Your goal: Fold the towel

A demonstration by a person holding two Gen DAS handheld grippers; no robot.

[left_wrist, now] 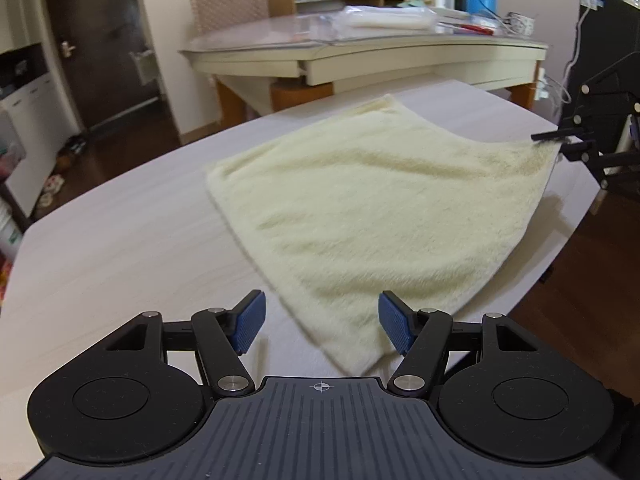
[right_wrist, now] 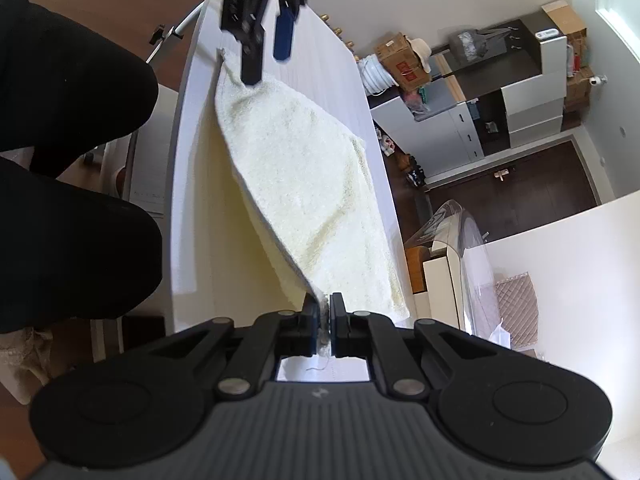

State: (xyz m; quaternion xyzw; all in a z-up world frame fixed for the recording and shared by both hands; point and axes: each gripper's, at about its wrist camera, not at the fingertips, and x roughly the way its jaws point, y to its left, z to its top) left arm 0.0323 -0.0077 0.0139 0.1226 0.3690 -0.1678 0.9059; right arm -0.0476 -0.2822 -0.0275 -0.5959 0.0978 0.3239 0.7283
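Cream towel [right_wrist: 308, 184] corner pinched by R gripper [right_wrist: 325, 322], L gripper [left_wrist: 320, 322] fingers apart

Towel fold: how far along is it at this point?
Early. The right gripper is shut on one corner of the towel, lifting that edge. The left gripper is open at the near corner, gripping nothing. The towel is otherwise spread on the table; no fold yet.

Hidden, cropped, blurred

Towel [right_wrist: 304, 176] corner buried between right gripper [right_wrist: 325, 322] pads; underside unseen. Left gripper [right_wrist: 266, 56] body cropped by top edge. Far table clutter [left_wrist: 384, 20] blurred. Person's dark clothing [right_wrist: 68, 168] cut off at left.
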